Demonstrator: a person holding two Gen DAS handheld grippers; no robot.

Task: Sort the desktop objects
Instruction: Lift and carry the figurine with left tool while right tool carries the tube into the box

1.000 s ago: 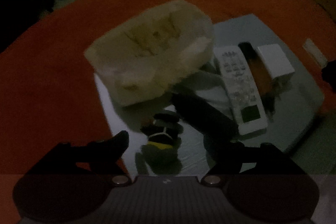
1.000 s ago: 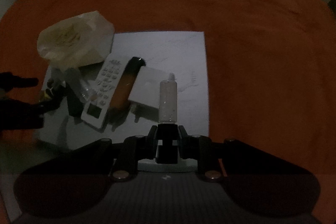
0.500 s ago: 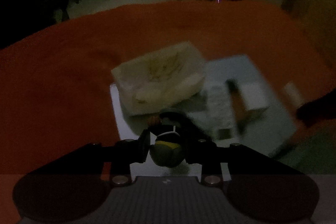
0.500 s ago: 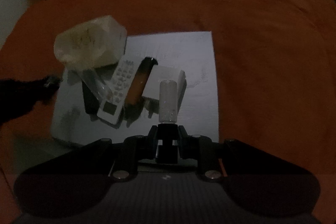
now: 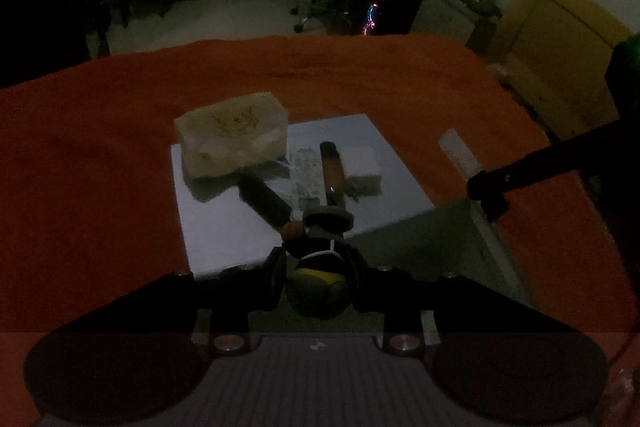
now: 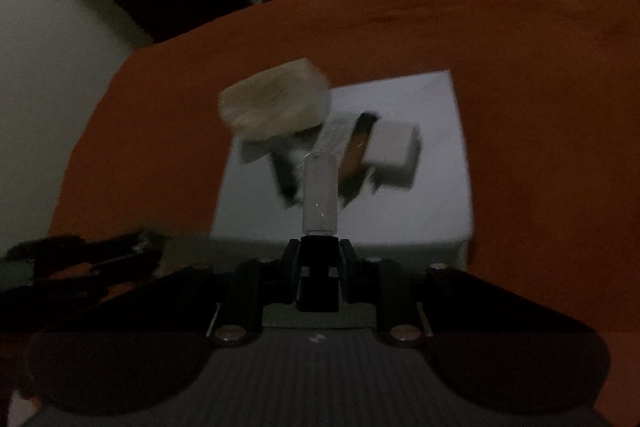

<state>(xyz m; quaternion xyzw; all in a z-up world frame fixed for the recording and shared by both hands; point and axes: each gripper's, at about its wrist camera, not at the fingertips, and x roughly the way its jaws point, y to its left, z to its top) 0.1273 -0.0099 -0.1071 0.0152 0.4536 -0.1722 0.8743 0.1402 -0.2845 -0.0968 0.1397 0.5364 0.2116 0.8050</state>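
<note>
My left gripper is shut on a small toy figure, dark with a yellow band and a flat grey cap, held above the near edge of the white board. My right gripper is shut on the black cap of a white tube, which points forward above the board. In the left wrist view the right gripper and its tube hang off the board's right side. Low at the left of the right wrist view, the left gripper is a dark blur.
On the board lie a pale crumpled bag, a black bar, a white remote, an amber tube and a white box. An orange cloth covers the table. Chairs and a desk stand beyond it.
My left gripper closed on the toy figure and lifted it off the board. Both grippers rose and drew back, so the board looks smaller. The right gripper kept the tube.
</note>
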